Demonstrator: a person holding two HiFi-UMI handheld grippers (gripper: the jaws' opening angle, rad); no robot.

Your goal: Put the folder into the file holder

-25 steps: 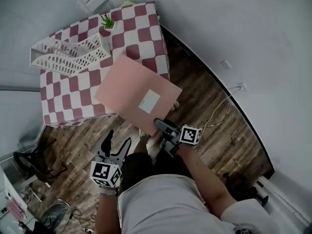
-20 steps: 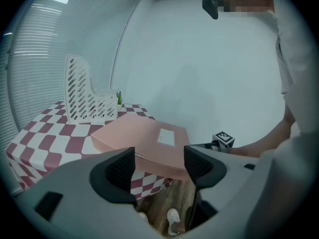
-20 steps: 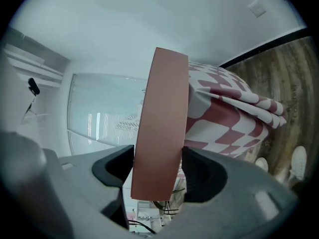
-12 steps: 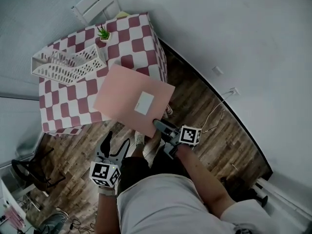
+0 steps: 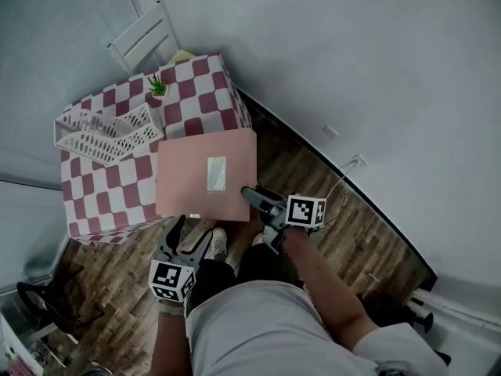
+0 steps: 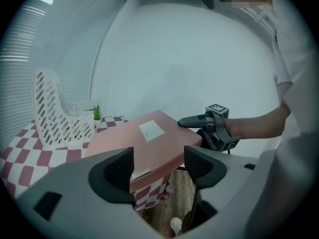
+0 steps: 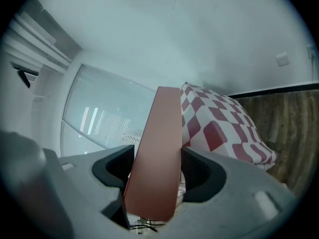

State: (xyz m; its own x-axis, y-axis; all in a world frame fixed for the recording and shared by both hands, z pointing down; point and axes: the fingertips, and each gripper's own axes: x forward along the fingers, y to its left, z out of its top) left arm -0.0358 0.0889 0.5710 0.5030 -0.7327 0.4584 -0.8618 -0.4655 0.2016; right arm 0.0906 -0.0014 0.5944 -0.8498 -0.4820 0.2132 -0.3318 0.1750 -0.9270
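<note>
While the folder [image 5: 205, 175] is clamped by its near right corner between the fingers of the right gripper [image 5: 252, 197], which are closed narrow onto its thickness, it is held roughly level in the air, reaching forward and to the left of those fingers over the near edge of the checked table [image 5: 200, 84]. The fingers of the left gripper [image 5: 190, 233] are held apart with nothing between them; the folder's near edge lies just ahead of them and does not appear to be touched. The white file holder [image 5: 102, 131] stands on the table well beyond the fingertips of both grippers, ahead and to the left, empty as far as can be seen. Pickup and approach are judged done. Carrying across, turning the folder on edge, sliding it into a slot and release are not yet done.
</note>
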